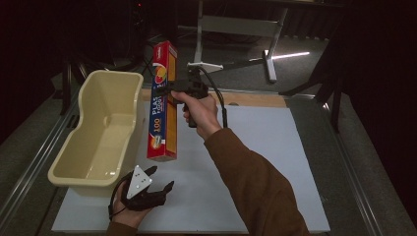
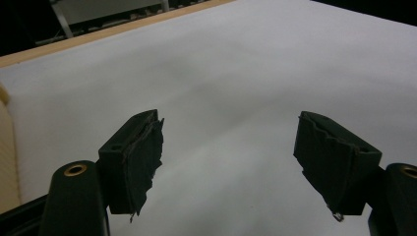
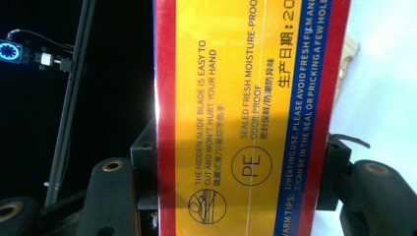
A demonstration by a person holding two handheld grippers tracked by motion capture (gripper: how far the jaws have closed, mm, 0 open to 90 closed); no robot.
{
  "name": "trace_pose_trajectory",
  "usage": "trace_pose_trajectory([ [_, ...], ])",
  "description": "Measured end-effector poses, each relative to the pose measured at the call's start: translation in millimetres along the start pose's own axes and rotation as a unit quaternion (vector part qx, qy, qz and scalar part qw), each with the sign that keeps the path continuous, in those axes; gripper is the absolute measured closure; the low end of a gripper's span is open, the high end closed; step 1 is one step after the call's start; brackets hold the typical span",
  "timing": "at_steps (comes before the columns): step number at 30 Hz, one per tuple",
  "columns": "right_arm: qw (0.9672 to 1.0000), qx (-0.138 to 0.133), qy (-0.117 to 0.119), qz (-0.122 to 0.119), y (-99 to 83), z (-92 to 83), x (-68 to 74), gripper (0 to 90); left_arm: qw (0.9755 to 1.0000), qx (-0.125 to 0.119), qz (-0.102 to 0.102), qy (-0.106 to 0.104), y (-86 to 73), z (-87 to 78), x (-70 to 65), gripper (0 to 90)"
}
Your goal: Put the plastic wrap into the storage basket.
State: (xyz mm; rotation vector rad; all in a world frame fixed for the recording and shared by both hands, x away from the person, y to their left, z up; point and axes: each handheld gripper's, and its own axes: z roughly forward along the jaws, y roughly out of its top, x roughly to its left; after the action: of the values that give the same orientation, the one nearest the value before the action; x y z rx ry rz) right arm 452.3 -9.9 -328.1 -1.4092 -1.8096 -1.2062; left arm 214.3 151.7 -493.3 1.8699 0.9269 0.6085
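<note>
A long red, blue and yellow plastic wrap box (image 1: 164,105) hangs upright in the air just right of the cream tub (image 1: 83,169). My right gripper (image 1: 173,92) is shut on its upper half, held from the right by a hand in a brown sleeve. In the right gripper view the box's yellow printed face (image 3: 246,113) sits between the two black jaws. My left gripper (image 1: 155,178) rests low at the table's front left, open, its torn black pads (image 2: 142,157) wide apart over the white table top with nothing between them.
The empty cream plastic tub stands along the left side of the white table top (image 1: 275,162). A wooden strip (image 1: 255,100) edges the table's far side. Beyond it stand a white desk frame (image 1: 236,29) and dark floor.
</note>
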Motion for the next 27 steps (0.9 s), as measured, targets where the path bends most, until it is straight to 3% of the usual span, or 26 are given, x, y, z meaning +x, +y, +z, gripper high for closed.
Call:
trace_pose_trajectory([
  [27, 0.9998, -0.014, 0.012, 0.011, -4.6, 38.2, 16.0, 39.4, 0.9999, -0.006, 0.004, -0.008, 1.5, 2.9, -4.9, 26.0],
])
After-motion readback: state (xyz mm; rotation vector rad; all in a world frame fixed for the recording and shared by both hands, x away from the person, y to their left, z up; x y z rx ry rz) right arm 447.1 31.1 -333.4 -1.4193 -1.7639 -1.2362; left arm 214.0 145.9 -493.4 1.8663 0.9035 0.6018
